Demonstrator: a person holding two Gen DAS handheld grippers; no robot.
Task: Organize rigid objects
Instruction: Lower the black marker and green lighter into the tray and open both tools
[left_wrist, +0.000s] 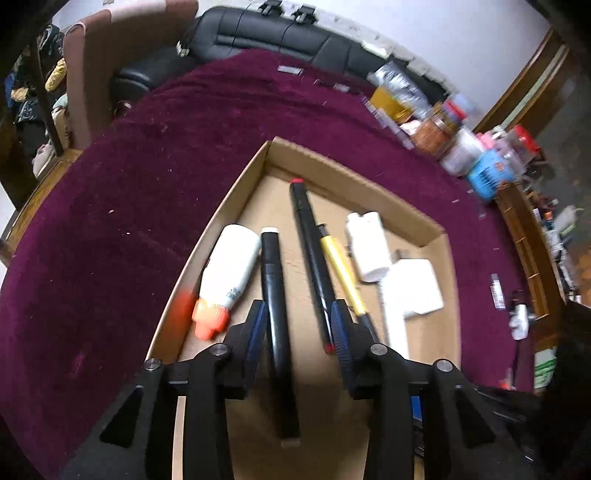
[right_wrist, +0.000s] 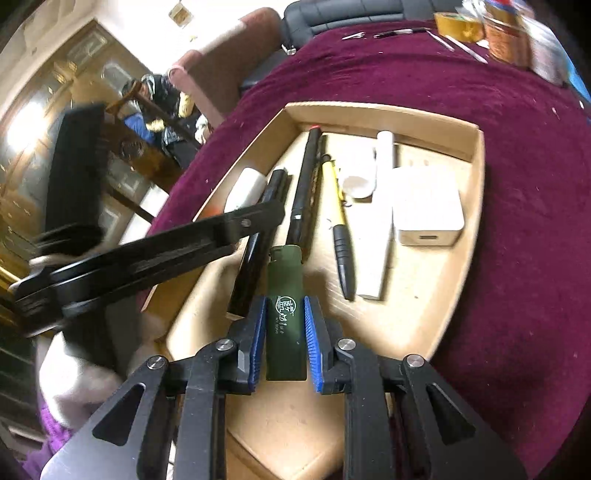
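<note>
A shallow cardboard tray lies on a maroon cloth. In it lie a white bottle with an orange cap, a black rectangular bar, a long black pen with a red tip, a yellow pen, a white tube and a white charger block. My left gripper is open above the tray, its fingers on either side of the black bar. My right gripper is shut on a dark green lighter, held over the tray's near part. The left gripper's finger crosses the right wrist view.
Jars, packets and a blue box crowd the table's far right edge. A tape roll and thin tools lie at the back. A black sofa and a brown chair stand behind the table.
</note>
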